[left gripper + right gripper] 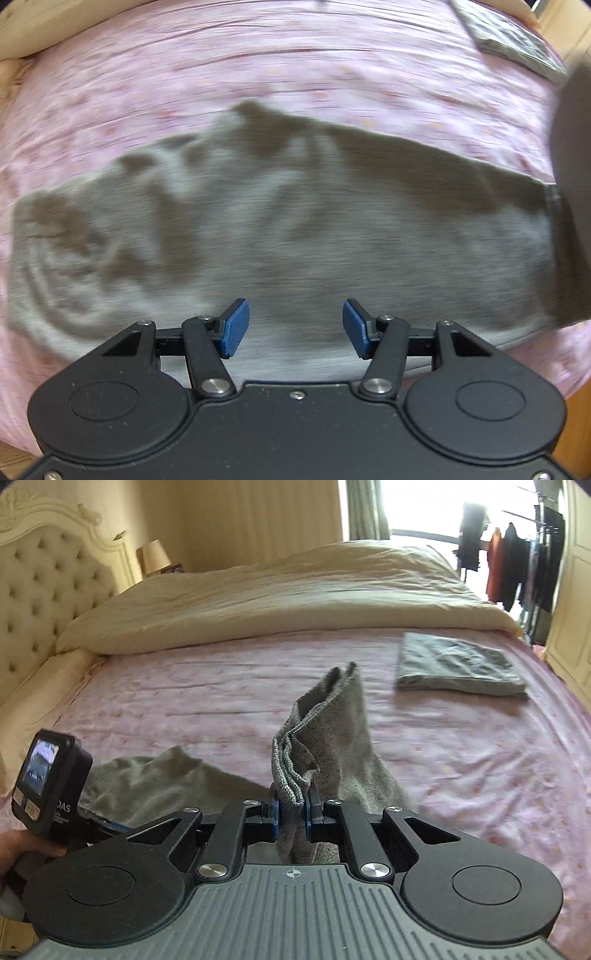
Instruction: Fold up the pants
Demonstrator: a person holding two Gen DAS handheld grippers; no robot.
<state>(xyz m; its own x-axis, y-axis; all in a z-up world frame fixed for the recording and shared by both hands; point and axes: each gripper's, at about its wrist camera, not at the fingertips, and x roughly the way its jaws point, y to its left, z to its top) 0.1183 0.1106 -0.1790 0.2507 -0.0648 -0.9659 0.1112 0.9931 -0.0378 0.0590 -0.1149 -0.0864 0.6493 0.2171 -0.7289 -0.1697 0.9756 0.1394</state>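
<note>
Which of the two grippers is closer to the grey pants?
Right. The right gripper has its fingers clamped on the grey pants; the left gripper hovers open above them.

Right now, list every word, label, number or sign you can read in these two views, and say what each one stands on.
"DAS": partly hidden white letters on the black camera unit with a small screen, right wrist view.
Two pale stickers on that unit: too small to read.
Crosshair mark, no text, on the grey ribbed plate behind the right gripper.
Left wrist view: none.
</note>
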